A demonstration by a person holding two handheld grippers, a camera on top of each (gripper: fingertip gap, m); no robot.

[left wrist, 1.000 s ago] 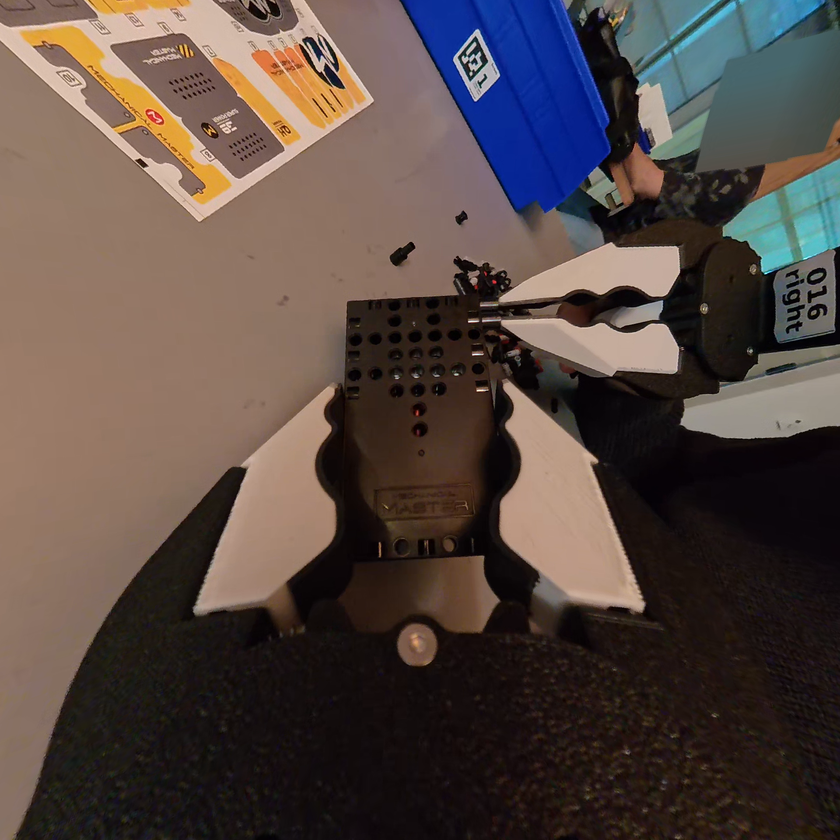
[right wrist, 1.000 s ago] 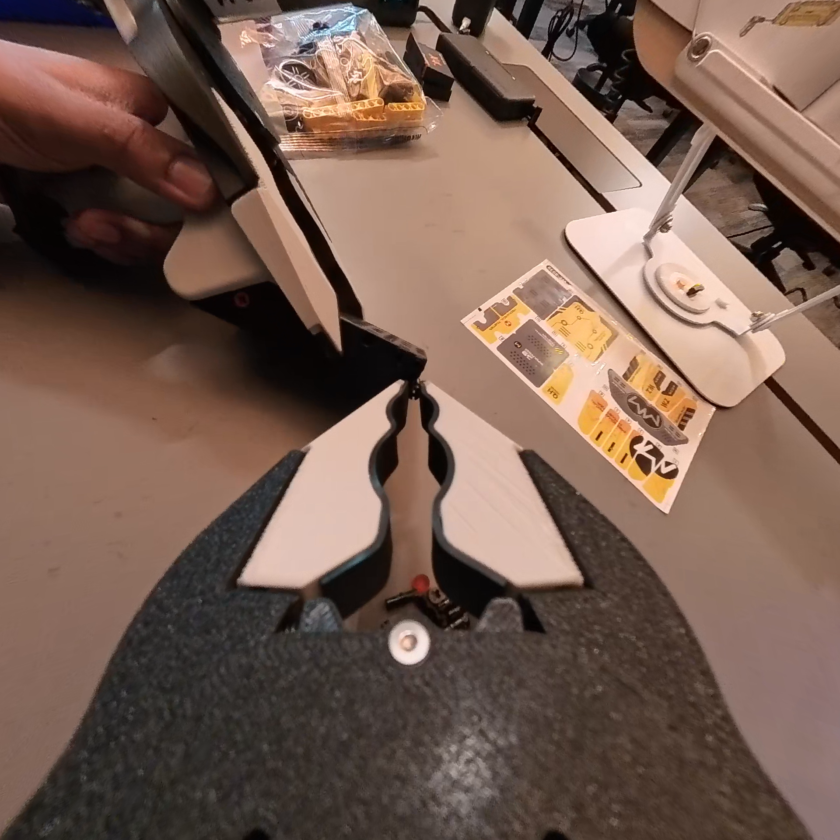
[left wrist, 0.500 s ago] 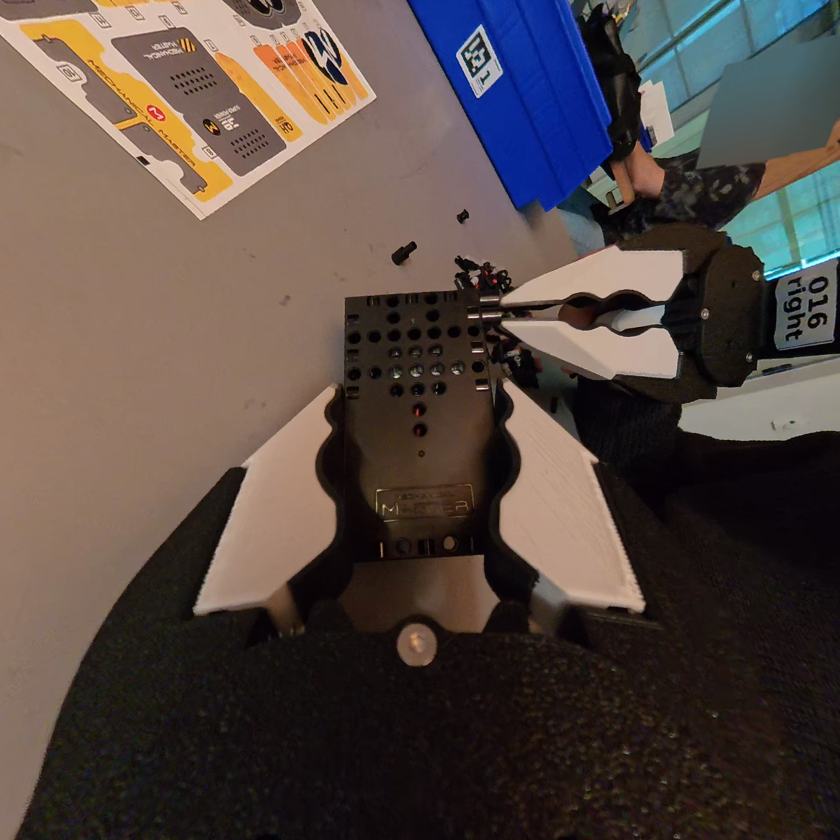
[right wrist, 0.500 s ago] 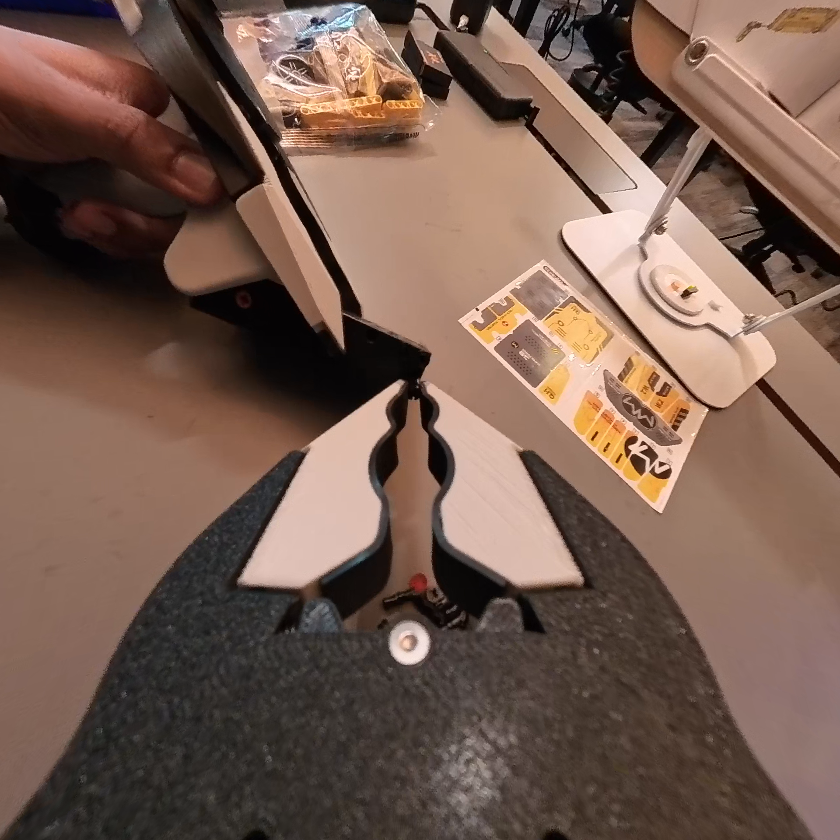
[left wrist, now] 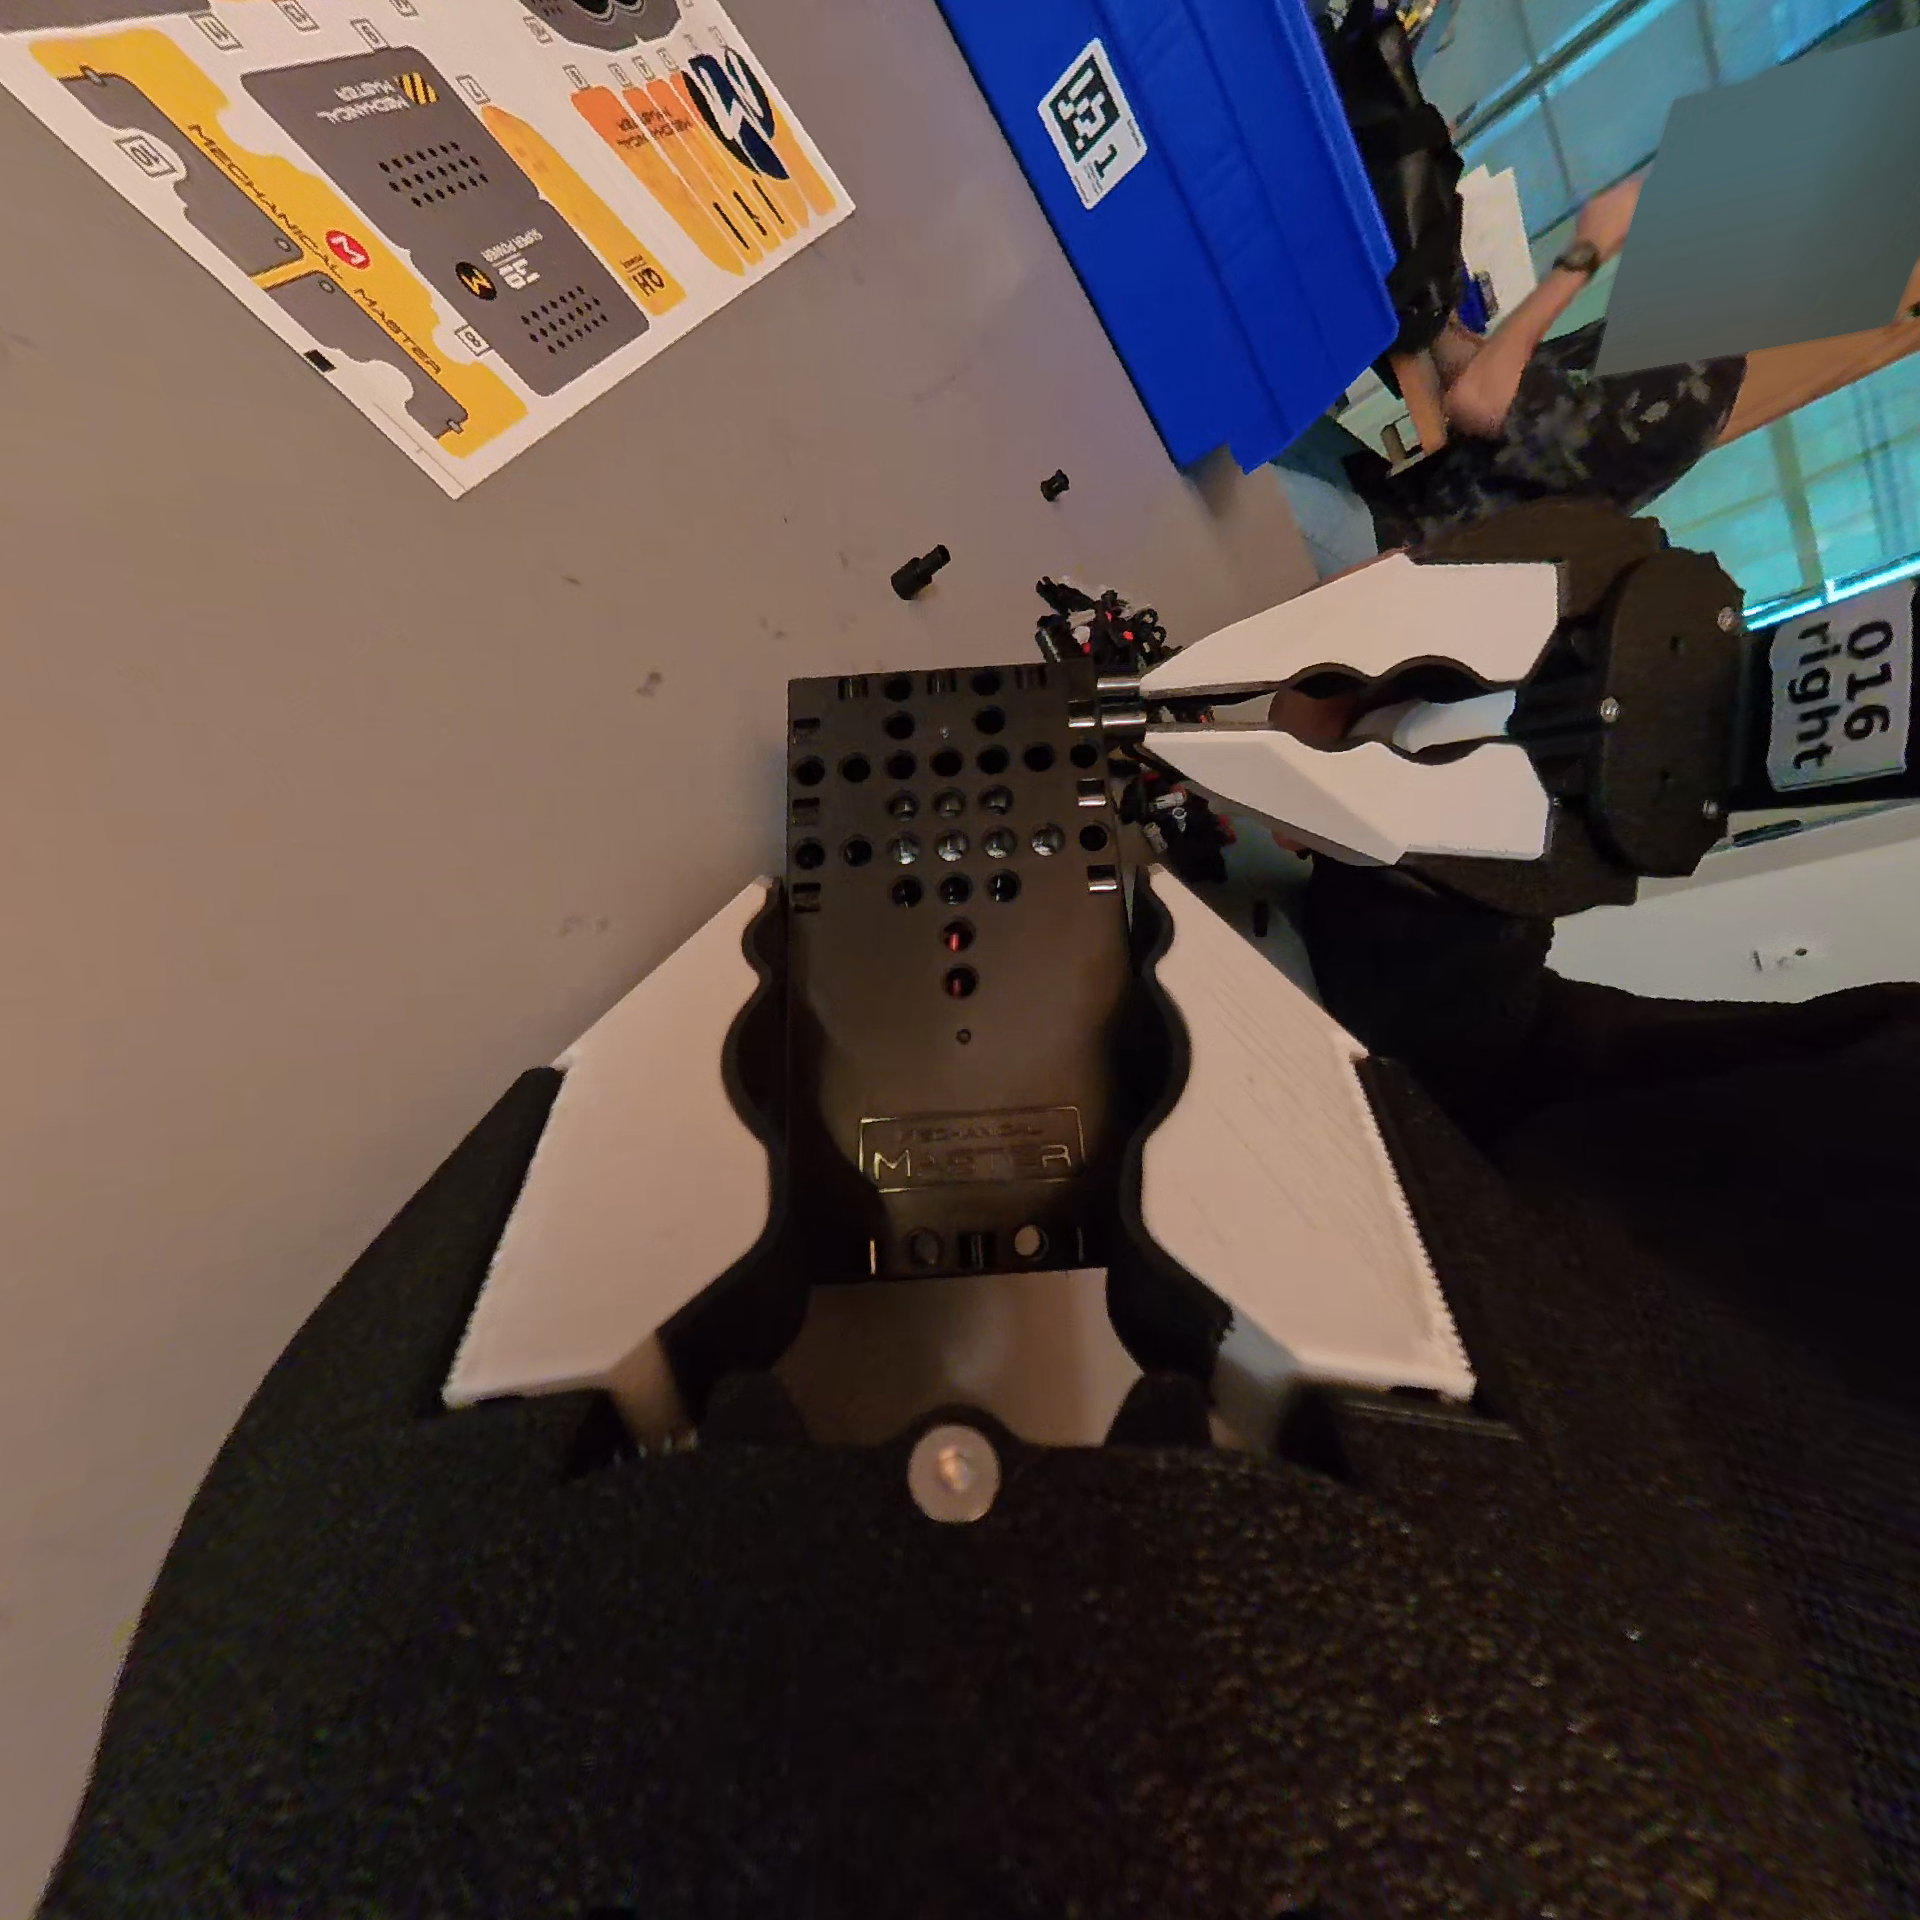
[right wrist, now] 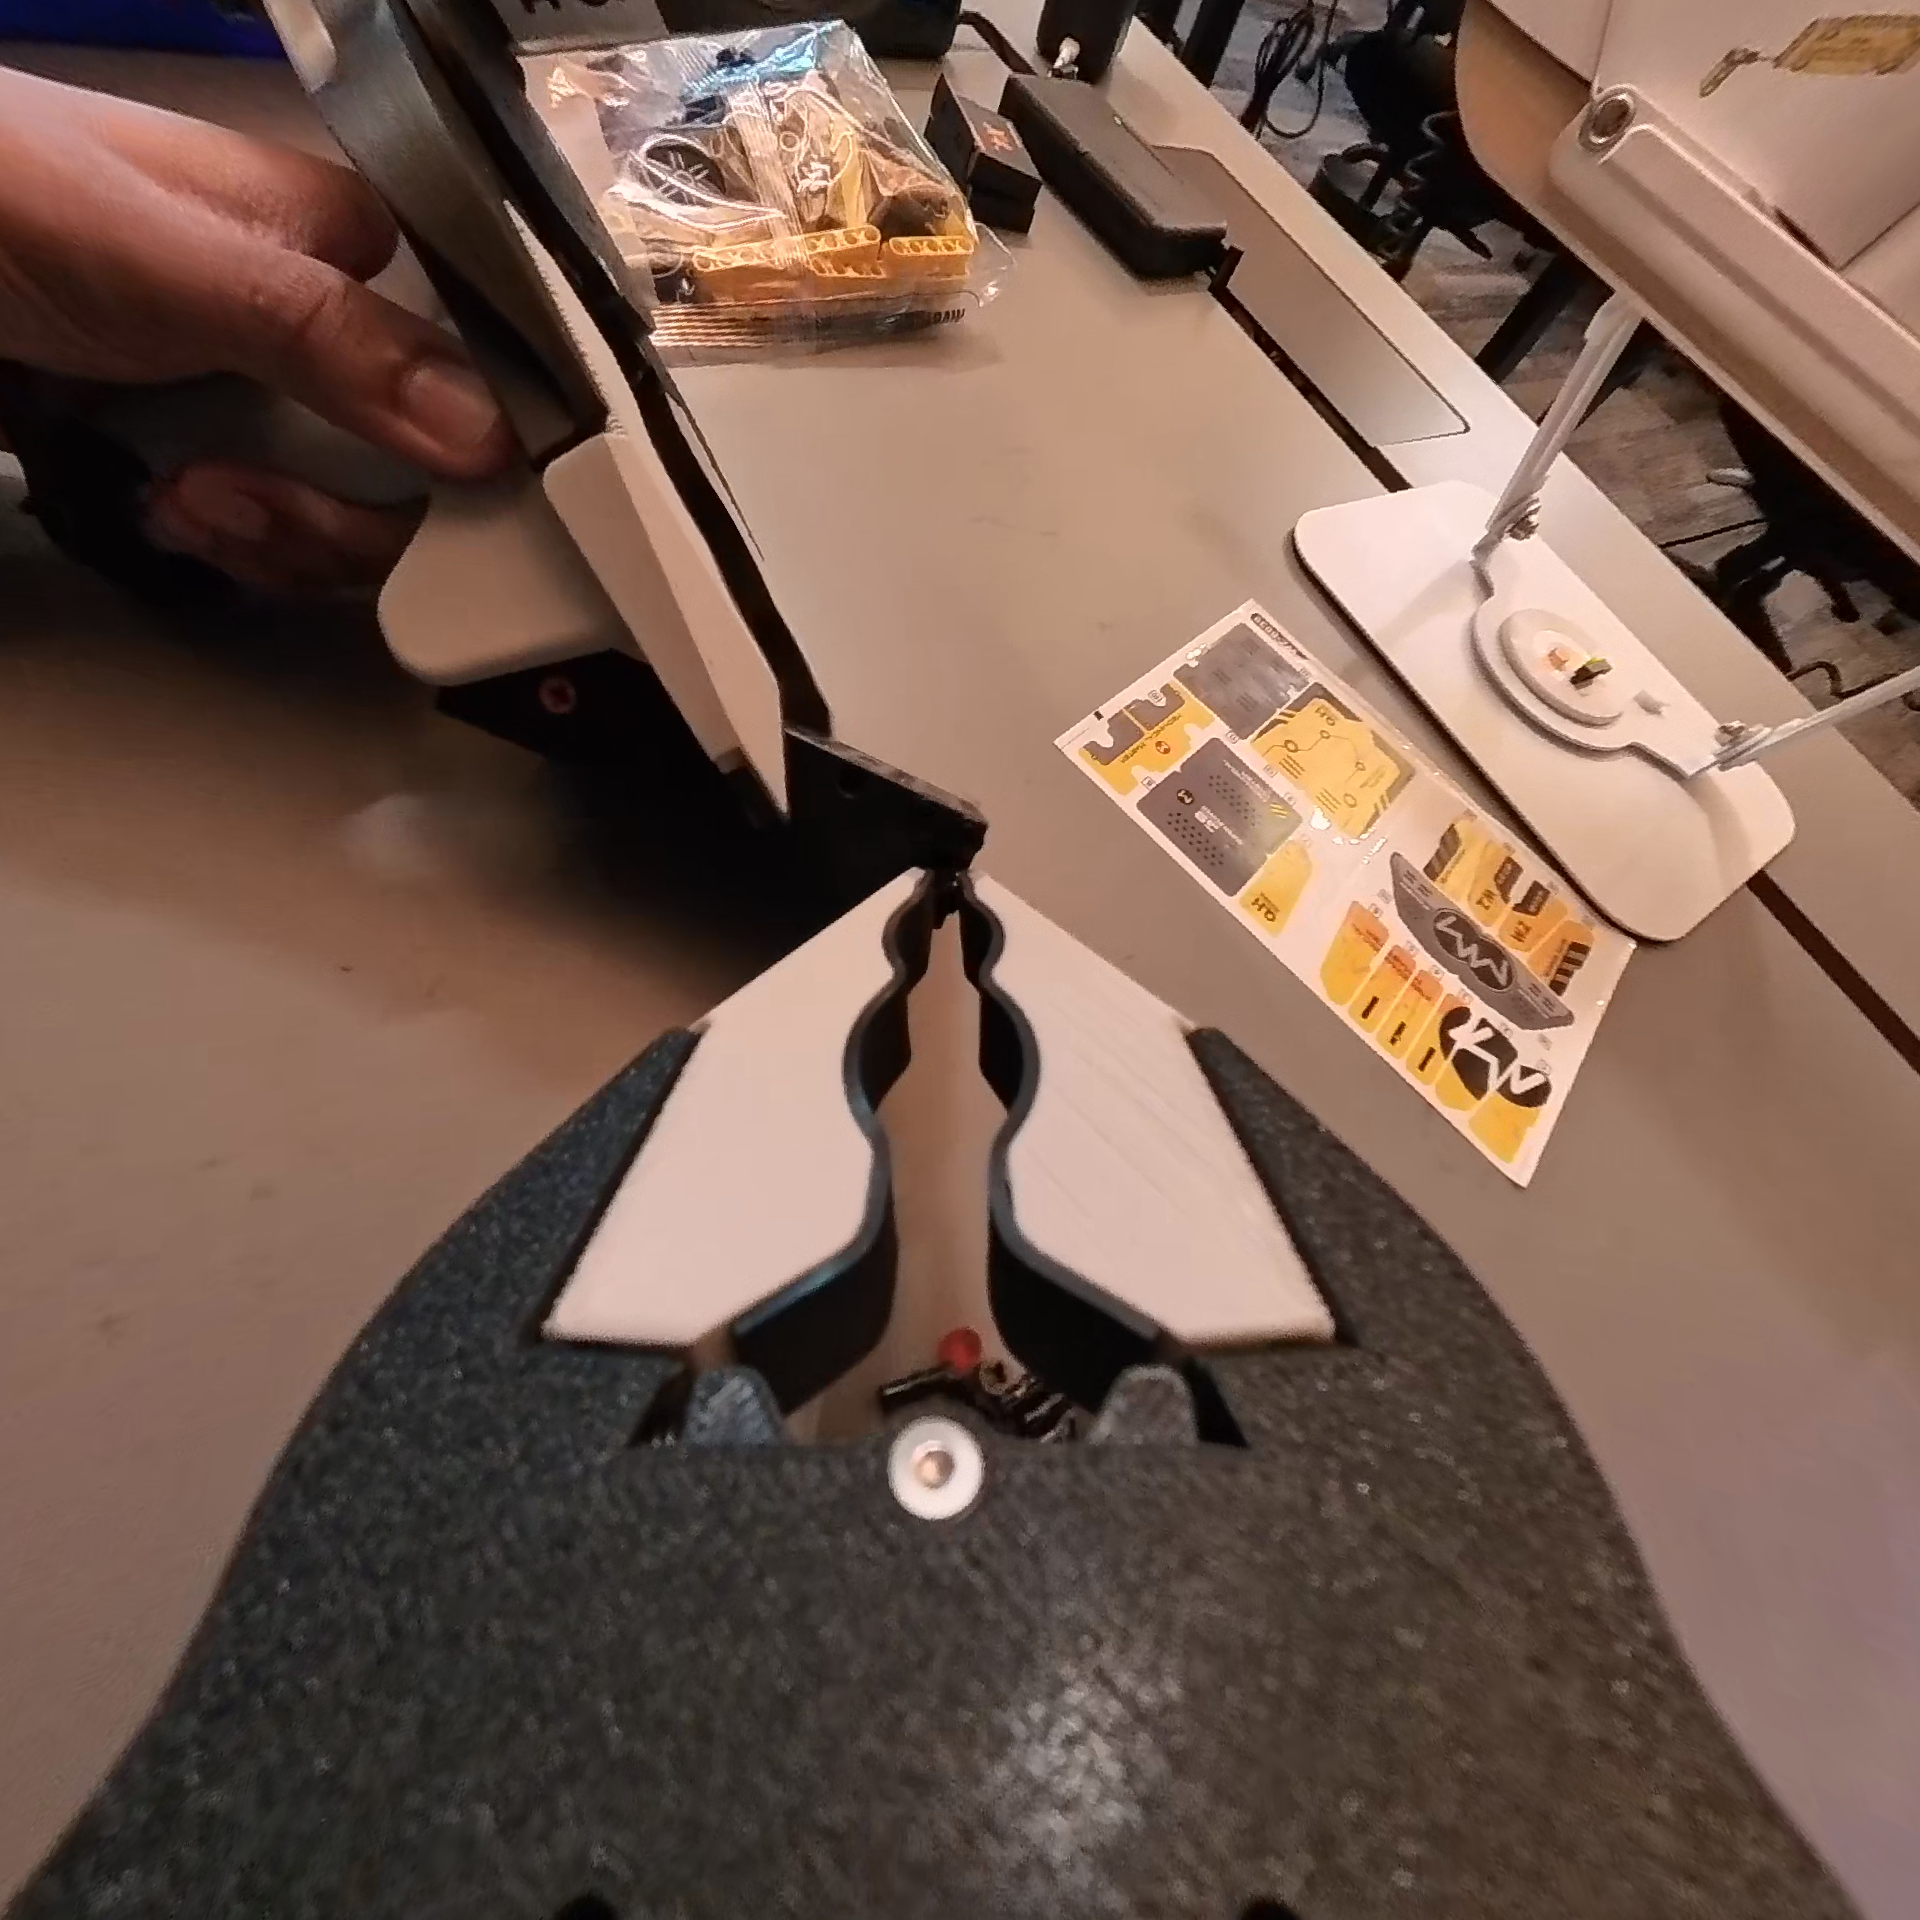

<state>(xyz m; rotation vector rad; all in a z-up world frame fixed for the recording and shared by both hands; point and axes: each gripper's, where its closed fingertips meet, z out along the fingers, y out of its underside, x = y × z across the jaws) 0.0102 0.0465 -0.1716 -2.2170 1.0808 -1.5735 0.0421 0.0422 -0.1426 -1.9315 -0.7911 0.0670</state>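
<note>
Left gripper (left wrist: pixel 951 894) jaws clamped on black perforated block (left wrist: pixel 951 935); right gripper (left wrist: pixel 1138 717) jaws pinching small silvery pin (left wrist: pixel 1101 712), shifted slightly along block's side edge since earlier; pin touching that edge.

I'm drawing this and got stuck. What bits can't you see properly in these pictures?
- Left wrist view: the sides of the black holed block are covered by the left tool.
- Left wrist view: the pile of small black parts is too tiny to sort out.
- Right wrist view: what the right tool pinches is hidden by its tips.
- Right wrist view: the hand is cut off at the edge.
</note>
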